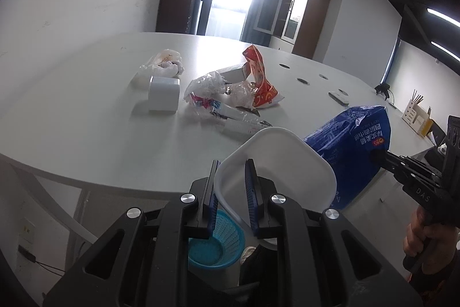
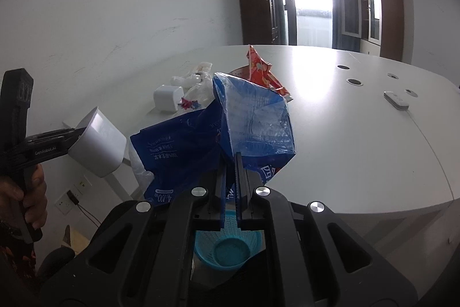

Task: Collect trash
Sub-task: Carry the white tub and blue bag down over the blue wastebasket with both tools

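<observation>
Your left gripper (image 1: pixel 232 163) is clamped on the rim of a white plastic tub (image 1: pixel 276 160), one finger outside the wall and one inside. The tub is held in the air off the near edge of the white table (image 1: pixel 86 117), tipped so its open mouth faces back toward your left wrist camera and its base points away; nothing shows inside it. From your right wrist camera the same tub (image 2: pixel 99 144) appears from outside, base toward the lens.

Your right gripper (image 2: pixel 231 160) is pinched shut on a blue tissue-pack wrapper (image 2: pixel 253 120), an empty soft bag with white print. It stands up from the fingers with its long axis roughly vertical and its open, crumpled end sagging down to the left.

Below both grippers, on the floor, sits a blue mesh wastebasket (image 2: pixel 228 249), mouth up; the visible part of its bottom is bare.

On the table lie a red and orange snack bag (image 1: pixel 258 76) standing on end, crumpled clear plastic wrappers (image 1: pixel 207 88), a second white tub (image 1: pixel 164 94) on its side, and a white remote (image 2: pixel 396 100) well apart to the right.
</observation>
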